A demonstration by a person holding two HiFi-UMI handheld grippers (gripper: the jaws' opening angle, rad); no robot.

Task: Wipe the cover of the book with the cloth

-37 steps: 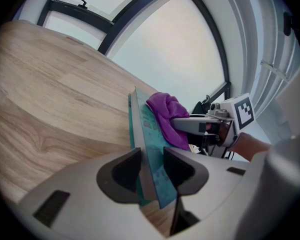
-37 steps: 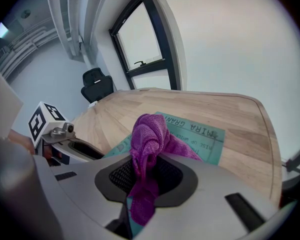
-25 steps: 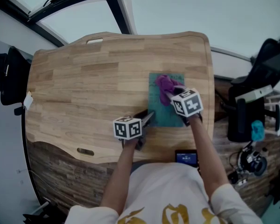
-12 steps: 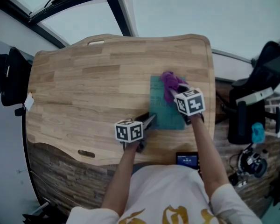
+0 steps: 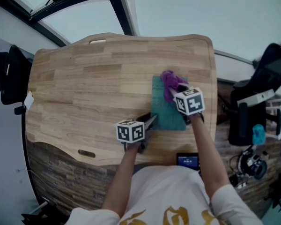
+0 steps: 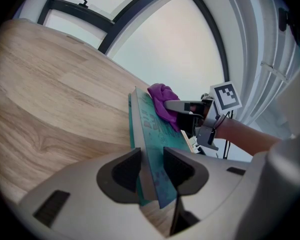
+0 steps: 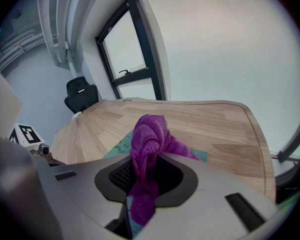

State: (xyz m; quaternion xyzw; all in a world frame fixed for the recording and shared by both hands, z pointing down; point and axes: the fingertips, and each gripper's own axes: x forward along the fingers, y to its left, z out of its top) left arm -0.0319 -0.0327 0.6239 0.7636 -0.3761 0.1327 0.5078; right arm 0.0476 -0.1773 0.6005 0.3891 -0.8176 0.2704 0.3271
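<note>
Half done at best, I judge: left gripper [image 6: 151, 166] fingers clamp the book [image 5: 166, 115] edge; right gripper [image 7: 145, 176] fingers grasp the cloth [image 5: 169, 81] at the cover's upper end.

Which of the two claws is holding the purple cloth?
The right claw: the purple cloth is pinched between its jaws, over the teal book. The left claw instead clamps the book's edge.

1 book [image 5: 162, 108], 1 cloth [image 5: 169, 80], 2 tools [image 5: 149, 120] [image 5: 171, 93], 1 table [image 5: 84, 88]
</note>
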